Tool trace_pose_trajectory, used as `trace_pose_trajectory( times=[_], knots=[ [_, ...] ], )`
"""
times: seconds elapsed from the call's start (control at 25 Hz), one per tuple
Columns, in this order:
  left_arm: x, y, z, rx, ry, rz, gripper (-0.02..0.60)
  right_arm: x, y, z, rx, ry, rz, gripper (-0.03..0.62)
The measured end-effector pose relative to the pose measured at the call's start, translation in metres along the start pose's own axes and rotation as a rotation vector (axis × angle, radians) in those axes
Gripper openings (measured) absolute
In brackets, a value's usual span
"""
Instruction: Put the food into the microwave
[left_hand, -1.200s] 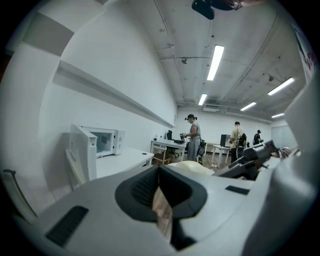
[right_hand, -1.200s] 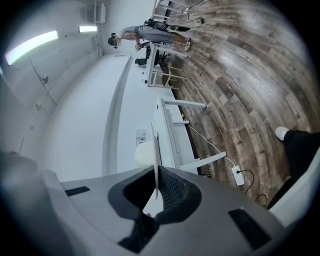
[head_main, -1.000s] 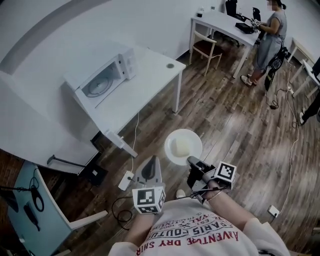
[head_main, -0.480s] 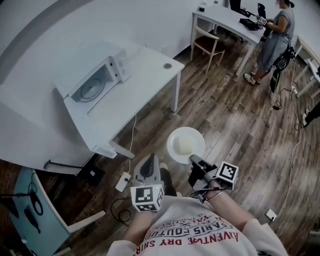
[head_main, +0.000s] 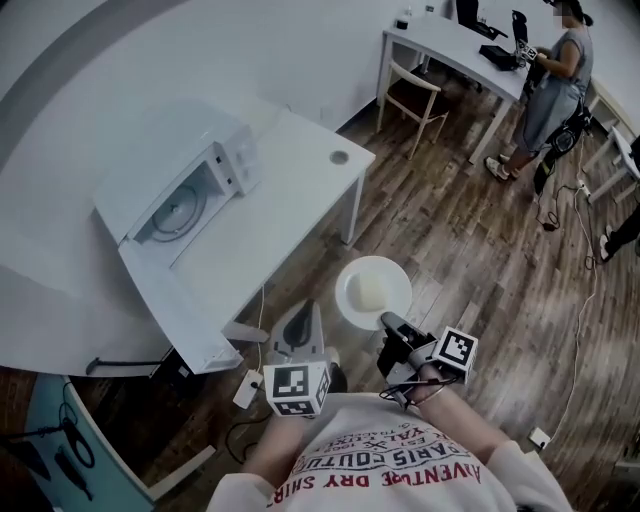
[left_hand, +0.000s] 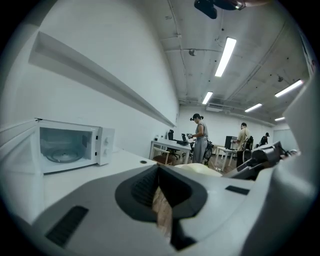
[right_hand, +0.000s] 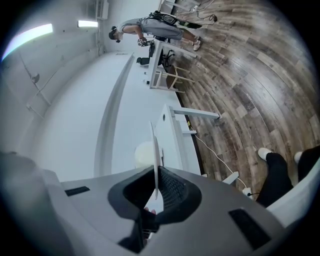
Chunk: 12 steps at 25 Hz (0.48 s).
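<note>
A white plate (head_main: 373, 292) with a pale lump of food (head_main: 368, 290) hangs level over the wood floor. My right gripper (head_main: 390, 325) is shut on its near rim. In the right gripper view the plate (right_hand: 155, 155) shows edge-on between the pads, with the food (right_hand: 143, 152) beyond them. My left gripper (head_main: 300, 328) is beside it on the left, shut and holding nothing (left_hand: 160, 172). The white microwave (head_main: 190, 185) stands on a white table (head_main: 290, 200) ahead to the left, its door open and its turntable showing. From the left gripper's camera the microwave (left_hand: 70, 147) is at the left.
The table's near corner and leg (head_main: 245, 330) are close in front of my left gripper. A power strip and cables (head_main: 247, 388) lie on the floor. A small round thing (head_main: 340, 157) sits on the table. A person (head_main: 550, 80) stands at a far desk beside a chair (head_main: 410, 100).
Both grippers and the plate have moved toward the table with the microwave, which now lies nearer in the head view. The right gripper's hold on the plate is unchanged.
</note>
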<state>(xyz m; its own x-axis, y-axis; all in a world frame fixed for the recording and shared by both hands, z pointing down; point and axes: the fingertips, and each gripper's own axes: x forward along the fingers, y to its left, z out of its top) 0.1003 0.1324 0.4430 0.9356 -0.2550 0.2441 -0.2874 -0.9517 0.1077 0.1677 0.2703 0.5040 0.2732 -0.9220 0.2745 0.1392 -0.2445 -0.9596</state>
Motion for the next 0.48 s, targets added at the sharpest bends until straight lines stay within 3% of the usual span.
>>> trace_pose_trajectory(
  times=[0.24,0.48],
  knots=[
    [0.039,0.049,0.022,0.002,-0.008,0.001,0.006,0.065,0.028,0.009,-0.011,0.008,0.012,0.021],
    [0.057,0.094,0.034,-0.017,-0.027,0.058,0.006,0.123,0.046,0.005,-0.035,0.072,0.012,0.021]
  ],
)
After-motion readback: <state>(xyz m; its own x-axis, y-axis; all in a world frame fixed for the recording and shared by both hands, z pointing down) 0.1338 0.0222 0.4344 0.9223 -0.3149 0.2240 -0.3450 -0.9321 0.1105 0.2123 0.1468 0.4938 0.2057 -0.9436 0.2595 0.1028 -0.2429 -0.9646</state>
